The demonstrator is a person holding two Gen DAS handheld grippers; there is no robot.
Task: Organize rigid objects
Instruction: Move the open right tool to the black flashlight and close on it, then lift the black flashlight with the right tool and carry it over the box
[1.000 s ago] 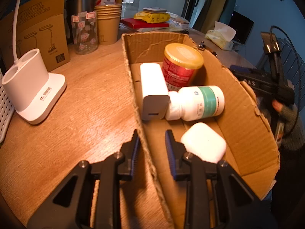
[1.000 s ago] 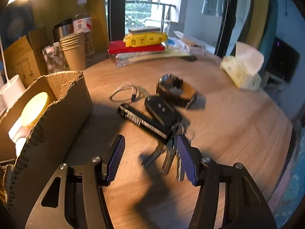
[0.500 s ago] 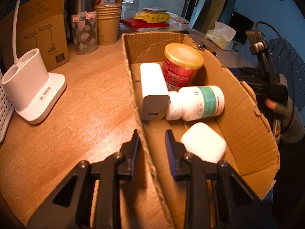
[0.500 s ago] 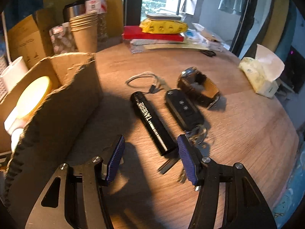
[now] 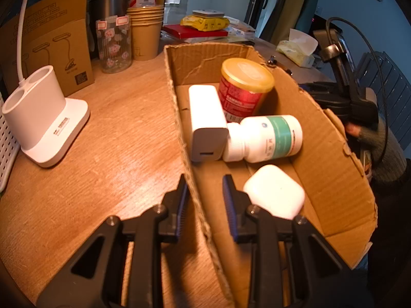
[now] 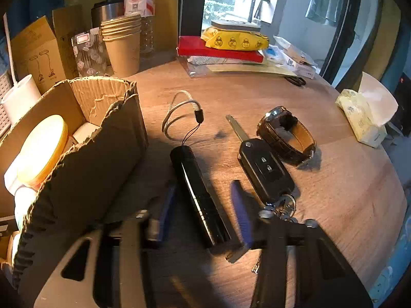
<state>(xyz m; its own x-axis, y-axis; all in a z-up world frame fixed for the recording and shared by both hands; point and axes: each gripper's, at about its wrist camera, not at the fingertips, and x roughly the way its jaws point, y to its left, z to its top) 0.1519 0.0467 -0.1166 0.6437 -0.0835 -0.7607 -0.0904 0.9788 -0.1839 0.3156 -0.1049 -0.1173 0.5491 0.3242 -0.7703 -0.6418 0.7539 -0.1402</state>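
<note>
The right gripper (image 6: pixel 203 205) straddles a black flashlight (image 6: pixel 199 197) lying on the wooden table (image 6: pixel 334 192) just right of the cardboard box (image 6: pixel 102 159), its jaws having just been closing with the flashlight between them (whether the pads touch it yet cannot be told). Right of the flashlight lie a car key (image 6: pixel 264 169) and, beyond it, a leather-strapped watch (image 6: pixel 287 136). The left gripper (image 5: pixel 204 205) is clamped narrowly on the box's left wall; inside the box sit a white charger (image 5: pixel 205 118), a red can (image 5: pixel 244 89), a pill bottle (image 5: pixel 264 138) and a white earbud case (image 5: pixel 274 192)
</note>
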